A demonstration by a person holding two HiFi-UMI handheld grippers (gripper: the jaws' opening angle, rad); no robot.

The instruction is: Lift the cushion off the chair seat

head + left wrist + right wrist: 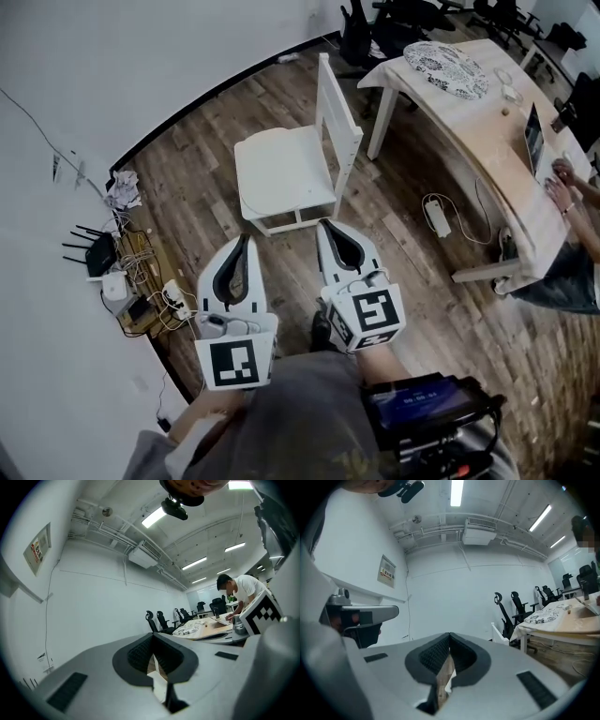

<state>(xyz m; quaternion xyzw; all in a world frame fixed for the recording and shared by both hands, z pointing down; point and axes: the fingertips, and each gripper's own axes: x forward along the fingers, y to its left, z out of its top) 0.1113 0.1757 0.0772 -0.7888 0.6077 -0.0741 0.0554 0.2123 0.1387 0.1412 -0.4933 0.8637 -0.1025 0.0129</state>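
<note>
Two grippers show in the head view, side by side low in the frame. The left gripper (pixel 246 240) and the right gripper (pixel 323 225) both have their jaws pressed together at the tips, with nothing between them. Their tips point at a white chair (pixel 281 169) on the wooden floor (pixel 206 187), near its closest edge but apart from it. The chair's seat shows a plain white surface. A round patterned cushion (pixel 445 67) lies on the table (pixel 487 159) near its far end. A person (pixel 574 183) is at the table's right edge. A router (pixel 98 253) with tangled cables sits on the floor by the wall.

The left gripper view shows the left gripper (pixel 153 635) clenched and empty. Beyond it the cushion (pixel 192 629) rests at the table's (pixel 213 633) near end, the person (pixel 239 590) bends over the far side, and office chairs (pixel 157 619) stand behind.

The right gripper view shows the right gripper (pixel 450 634) likewise clenched and empty. The chair (pixel 499 635) stands just beyond it, and the cushion (pixel 543 614) lies at the table's (pixel 576 623) left end, with office chairs (pixel 511 609) behind.
</note>
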